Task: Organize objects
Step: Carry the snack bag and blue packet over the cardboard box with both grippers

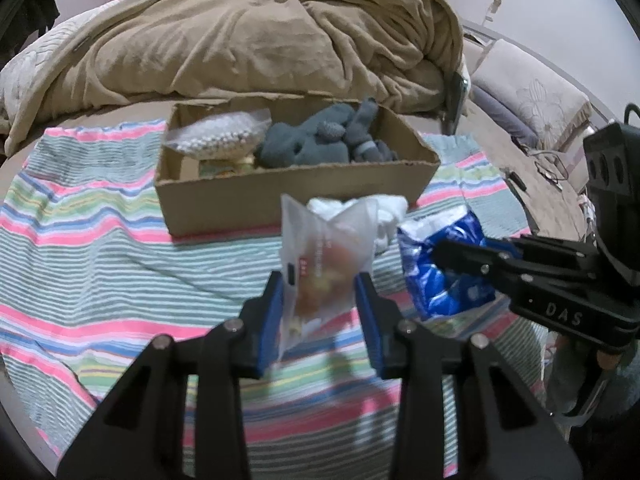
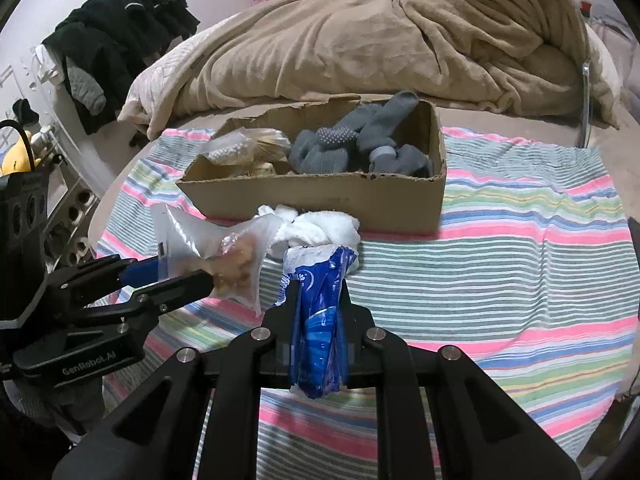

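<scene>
While its long axis runs from the pads up toward the cardboard box, the clear snack bag stands upright, crinkly film clamped between the left gripper and its 2 blue pads. The right gripper, reaching in level from the right, is closed tight on a glossy blue packet, also held on end. A soft white cloth lies on the striped towel, just before the box holding grey socks.

Glossy blue plastic packet, matt cardboard box, woven striped cloth.
</scene>
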